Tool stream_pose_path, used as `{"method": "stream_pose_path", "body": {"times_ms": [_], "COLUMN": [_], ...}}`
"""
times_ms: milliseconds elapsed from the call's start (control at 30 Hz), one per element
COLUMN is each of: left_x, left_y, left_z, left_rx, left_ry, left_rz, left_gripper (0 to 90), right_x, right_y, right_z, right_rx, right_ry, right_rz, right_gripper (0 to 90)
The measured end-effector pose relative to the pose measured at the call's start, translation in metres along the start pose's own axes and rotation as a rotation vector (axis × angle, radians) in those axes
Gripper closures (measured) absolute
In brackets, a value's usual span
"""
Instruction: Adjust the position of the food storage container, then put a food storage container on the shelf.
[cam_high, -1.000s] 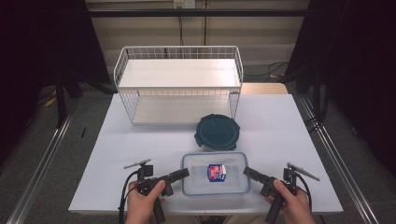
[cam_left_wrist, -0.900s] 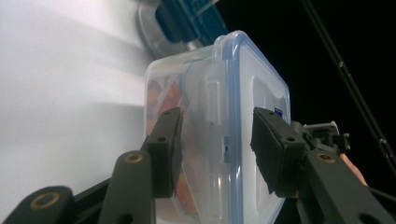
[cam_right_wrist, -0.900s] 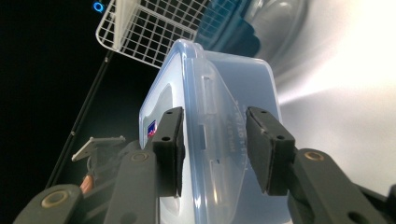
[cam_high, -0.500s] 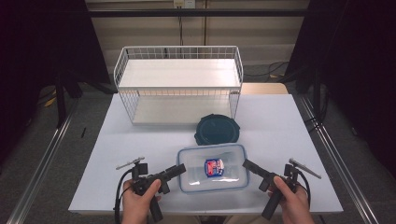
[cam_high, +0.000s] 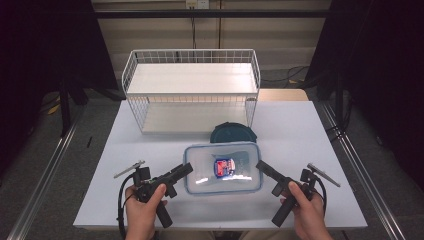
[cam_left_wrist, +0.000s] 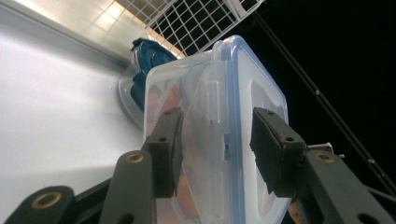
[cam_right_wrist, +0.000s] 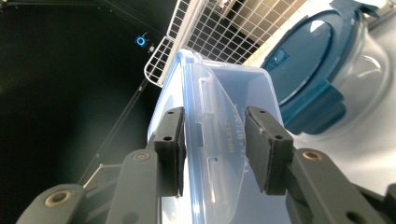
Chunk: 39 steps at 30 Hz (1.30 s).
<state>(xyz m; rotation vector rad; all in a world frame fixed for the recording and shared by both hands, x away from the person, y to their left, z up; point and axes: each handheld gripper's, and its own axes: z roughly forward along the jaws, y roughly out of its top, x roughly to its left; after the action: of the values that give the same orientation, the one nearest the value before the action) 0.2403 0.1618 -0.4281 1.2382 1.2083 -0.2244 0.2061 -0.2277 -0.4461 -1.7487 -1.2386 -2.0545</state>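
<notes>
I am clamping the left gripper (cam_high: 186, 170) and right gripper (cam_high: 260, 166) on opposite ends of the clear lidded box (cam_high: 223, 168), keeping it level while lifting toward the wire rack (cam_high: 192, 90).

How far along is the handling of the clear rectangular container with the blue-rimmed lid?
Done: the clear rectangular plastic container with blue-rimmed lid is lidded and gripped at both ends. In hand: the left hand-held gripper and right hand-held gripper hold it off the white table. Left: probably setting it on the white wire shelf rack.
</notes>
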Motion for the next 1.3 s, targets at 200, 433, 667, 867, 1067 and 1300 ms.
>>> {"method": "stream_pose_path", "body": {"times_ms": [200, 433, 667, 867, 1067, 1300], "left_x": [-0.004, -0.009, -0.010, -0.009, -0.013, -0.014], "left_y": [0.008, 0.023, 0.032, 0.042, 0.058, 0.075], "left_z": [-0.001, 0.001, 0.003, 0.001, -0.001, -0.001], "left_rx": [-0.015, -0.051, -0.064, -0.077, -0.110, -0.172], "left_ry": [-0.008, -0.005, -0.019, -0.018, -0.037, -0.059], "left_rz": [0.014, 0.025, 0.030, 0.034, 0.038, 0.011], "left_gripper": [54.8, 54.8, 55.2, 55.3, 56.5, 57.3], "right_x": [0.006, 0.012, 0.016, 0.019, 0.026, 0.037], "right_y": [0.003, 0.010, 0.017, 0.021, 0.027, 0.038], "right_z": [0.007, 0.018, 0.028, 0.037, 0.050, 0.069], "right_rx": [-0.049, -0.079, -0.114, -0.128, -0.149, -0.168], "right_ry": [0.024, 0.039, 0.060, 0.069, 0.089, 0.109], "right_rz": [-0.014, -0.020, -0.022, -0.023, -0.004, -0.013], "right_gripper": [59.9, 59.9, 59.9, 60.0, 60.0, 60.0]}}
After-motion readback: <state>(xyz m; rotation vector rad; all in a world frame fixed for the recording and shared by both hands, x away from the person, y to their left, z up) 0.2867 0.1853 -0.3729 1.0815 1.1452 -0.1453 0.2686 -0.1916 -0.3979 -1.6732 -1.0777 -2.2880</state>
